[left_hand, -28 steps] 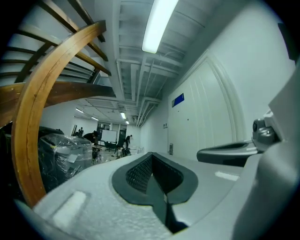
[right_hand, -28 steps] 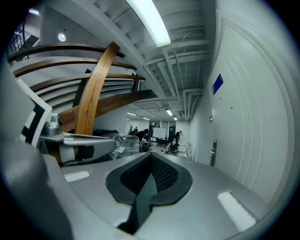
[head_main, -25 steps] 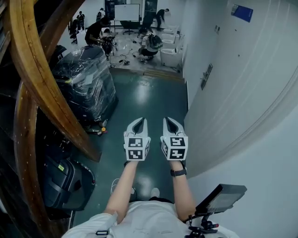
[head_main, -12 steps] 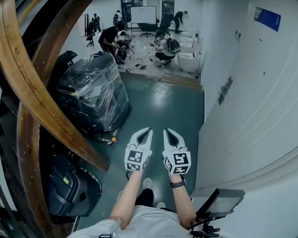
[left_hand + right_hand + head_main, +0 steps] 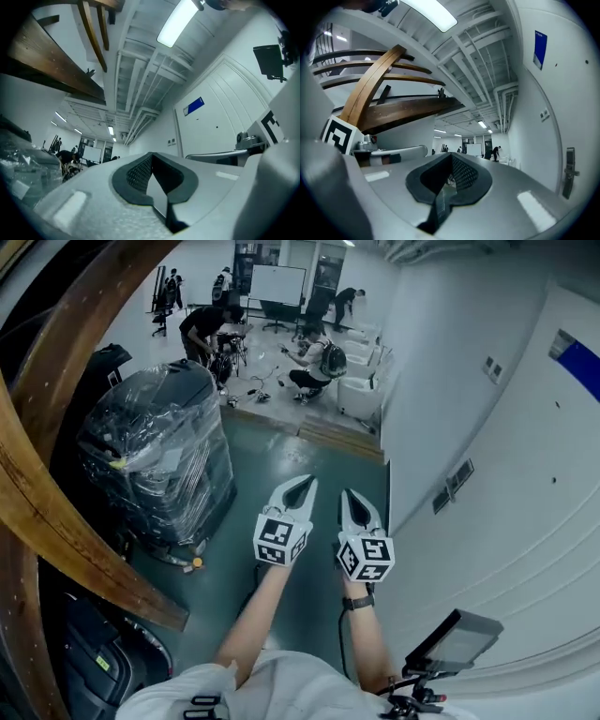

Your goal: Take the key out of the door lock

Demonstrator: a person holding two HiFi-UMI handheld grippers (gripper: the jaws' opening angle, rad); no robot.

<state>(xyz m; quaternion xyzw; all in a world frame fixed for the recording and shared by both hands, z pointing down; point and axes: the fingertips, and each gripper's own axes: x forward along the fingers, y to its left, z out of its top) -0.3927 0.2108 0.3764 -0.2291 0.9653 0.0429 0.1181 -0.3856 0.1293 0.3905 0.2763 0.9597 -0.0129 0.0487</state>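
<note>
Plastic-wrapped machine (image 5: 159, 456) stood at left. Left claw (image 5: 306, 482) and right claw (image 5: 352, 495), both closed and empty, hung side by side over the green floor (image 5: 281, 456). Door lock (image 5: 454, 486) sat on the white wall at right, its key too small to tell.

A workshop-like hall: green painted floor (image 5: 309, 460), a plastic-wrapped load (image 5: 159, 456) beside curved wooden beams (image 5: 70, 517), people (image 5: 314, 357) crouched over gear near a whiteboard (image 5: 281, 284).
</note>
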